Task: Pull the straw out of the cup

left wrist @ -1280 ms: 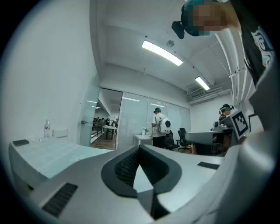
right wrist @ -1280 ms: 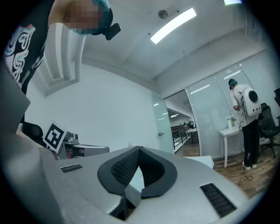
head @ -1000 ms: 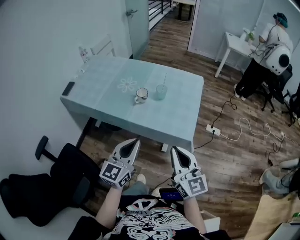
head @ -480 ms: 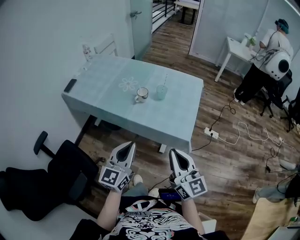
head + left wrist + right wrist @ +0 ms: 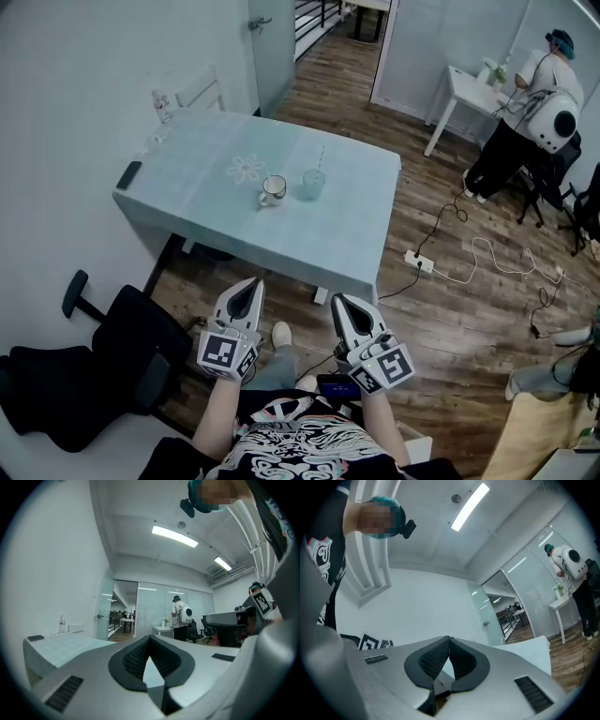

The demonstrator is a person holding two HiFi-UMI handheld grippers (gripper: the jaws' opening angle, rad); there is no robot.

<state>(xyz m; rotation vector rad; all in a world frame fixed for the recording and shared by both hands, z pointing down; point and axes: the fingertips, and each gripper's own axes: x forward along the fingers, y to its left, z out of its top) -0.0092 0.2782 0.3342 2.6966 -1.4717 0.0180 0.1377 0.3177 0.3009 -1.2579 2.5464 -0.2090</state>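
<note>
**Desk:** Where is the straw?

**Photographer:** Upper centre of the head view. The thin pale straw [image 5: 321, 161] rises from the clear, bluish plastic cup [image 5: 312, 186] on the rectangular table draped in pale teal cloth [image 5: 356, 239]. A white mug with a dark rim [image 5: 273, 190] sits just left of the cup, and a dark flat slab [image 5: 129, 174] lies at the table's far left edge.

**Desk:** And the grippers?

**Photographer:** Both are at lower centre, well apart from the table and over the wooden plank floor [image 5: 450, 328]. The grey-and-white left gripper [image 5: 253, 284] is clenched, jaws tip to tip with nothing between them. The matching right gripper [image 5: 339, 302] is likewise clamped on nothing. Both point towards the table. A black office chair [image 5: 112, 352] fills the lower left. At upper right, a person in a white top [image 5: 542, 98] is at a small white desk [image 5: 466, 86].
</note>
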